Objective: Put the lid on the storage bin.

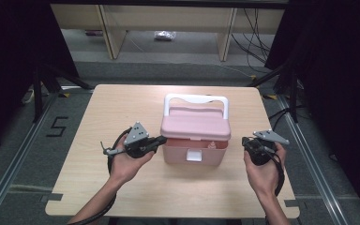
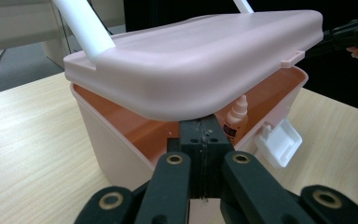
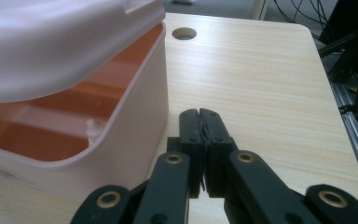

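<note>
A pink storage box (image 1: 194, 151) with a white handle (image 1: 196, 99) stands mid-table, its lid (image 1: 196, 124) tilted up at the front. My left gripper (image 1: 161, 139) is shut with nothing between its jaws, and its tips (image 2: 204, 128) sit right under the lid's (image 2: 200, 60) left rim, over the box's edge. Inside stands a small dropper bottle (image 2: 237, 120), and a white latch (image 2: 279, 142) hangs on the front wall. My right gripper (image 1: 244, 140) is shut and empty, low over the table just beside the box's right wall (image 3: 135, 116); its tips (image 3: 204, 116) are clear of it.
The wooden table (image 1: 122, 108) has bare room all around the box, and a round hole (image 3: 184, 33) lies near its far right corner. Dark stands and cables flank both sides. The right gripper (image 2: 349, 35) appears past the lid in the left gripper view.
</note>
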### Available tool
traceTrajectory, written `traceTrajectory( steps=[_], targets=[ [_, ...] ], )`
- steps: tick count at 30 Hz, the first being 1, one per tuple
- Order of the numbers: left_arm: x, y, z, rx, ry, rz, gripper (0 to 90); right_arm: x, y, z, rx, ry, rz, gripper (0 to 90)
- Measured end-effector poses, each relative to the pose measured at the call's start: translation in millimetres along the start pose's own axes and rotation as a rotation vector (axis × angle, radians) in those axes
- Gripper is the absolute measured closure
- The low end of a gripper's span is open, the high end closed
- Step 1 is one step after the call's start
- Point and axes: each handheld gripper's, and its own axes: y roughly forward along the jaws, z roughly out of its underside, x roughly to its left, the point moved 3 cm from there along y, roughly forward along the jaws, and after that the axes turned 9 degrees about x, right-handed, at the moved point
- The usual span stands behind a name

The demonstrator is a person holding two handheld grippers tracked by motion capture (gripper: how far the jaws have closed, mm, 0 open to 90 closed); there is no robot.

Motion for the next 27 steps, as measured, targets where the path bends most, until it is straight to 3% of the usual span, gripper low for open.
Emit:
traceTrajectory(
  steps=[1, 5, 6, 9, 10, 11, 13, 15, 17, 20, 21, 23, 27],
  targets=[
    [0.2, -0.2, 0.8, 0.001, 0.002, 0.001, 90.0, -1.2, -0.1, 0.0, 0.001, -0.019, 0.008, 89.4],
    [0.0, -1.2, 3.8, 0.007, -0.002, 0.000, 90.0, -0.1, 0.3, 1.2, 0.006, 0.003, 0.010, 89.4],
    [0.2, -1.4, 4.5, 0.010, 0.001, 0.000, 90.0, -2.8, 0.4, 0.6, 0.002, -0.030, 0.020, 89.4],
    [0.5, -0.7, 6.3, 0.006, -0.002, 0.012, 90.0, -2.0, 1.1, 1.3, 0.003, -0.030, 0.013, 89.3],
    [0.3, -1.4, 7.0, 0.014, -0.005, 0.003, 90.0, 1.2, 1.2, 2.3, 0.013, 0.004, -0.004, 89.3],
    [0.2, -1.5, 7.5, 0.015, -0.006, 0.003, 90.0, -0.8, 2.3, 2.1, 0.008, -0.021, -0.011, 89.2],
    [0.3, -1.5, 8.5, 0.008, -0.008, 0.011, 90.0, -1.3, 3.6, 2.6, 0.010, -0.026, -0.002, 89.0],
    [0.5, -3.3, 9.4, 0.021, -0.005, 0.002, 90.0, -1.1, 4.0, 3.5, 0.012, -0.022, 0.015, 89.0],
    [0.8, -4.6, 10.2, 0.023, 0.001, 0.003, 90.0, 1.2, 2.7, 5.0, 0.032, 0.008, -0.003, 88.8],
    [1.7, -6.4, 12.7, 0.028, -0.004, 0.004, 90.0, -2.7, 3.6, 5.2, 0.020, -0.029, 0.011, 88.7],
    [2.5, -7.3, 14.1, 0.029, -0.004, 0.004, 90.0, 0.4, 3.5, 6.5, 0.032, 0.014, -0.003, 88.6],
    [3.8, -8.9, 16.4, 0.034, -0.008, 0.006, 90.0, -3.2, 4.4, 6.8, 0.025, -0.017, 0.000, 88.3],
    [6.8, -13.8, 20.3, 0.020, -0.017, 0.000, 90.0, -5.0, 6.0, 8.5, 0.018, -0.022, 0.009, 87.9]
  ],
)
